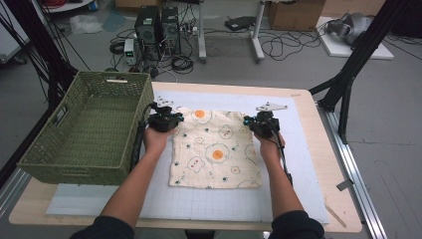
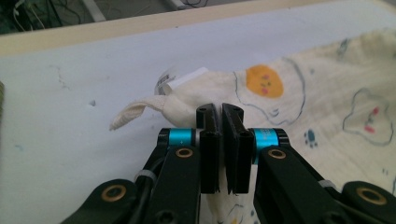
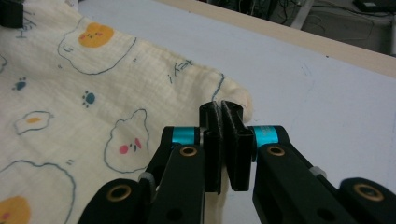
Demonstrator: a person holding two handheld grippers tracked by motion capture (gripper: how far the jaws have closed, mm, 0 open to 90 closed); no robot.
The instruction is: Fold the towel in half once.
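- Your left gripper (image 1: 166, 121) is clamped on the far left corner of the cloth (image 1: 216, 149); in the left gripper view its jaws stand pressed together with the cream fabric pinched between them.
- Just beyond that gripper (image 2: 223, 114) you can see a small fabric loop (image 2: 135, 111) and a white label (image 2: 180, 80) sticking out from the cloth's (image 2: 327, 107) corner onto the mat.
- Your right gripper (image 1: 260, 123) holds the far right corner of the cloth; in the right gripper view (image 3: 223, 112) the jaws are closed tight on the folded edge of the cloth (image 3: 93, 107).
- The cloth, cream with fried-egg and paw prints, lies spread in the middle of the bench (image 1: 318, 149) on a pale gridded mat (image 1: 209, 204), its near edge flat and its far corners gathered in your two grippers.
- A green woven basket (image 1: 89, 129) sits on the left end of the bench, just beside your left gripper and apart from the cloth.
- Both your forearms reach in from the near side, one at each side of the cloth.
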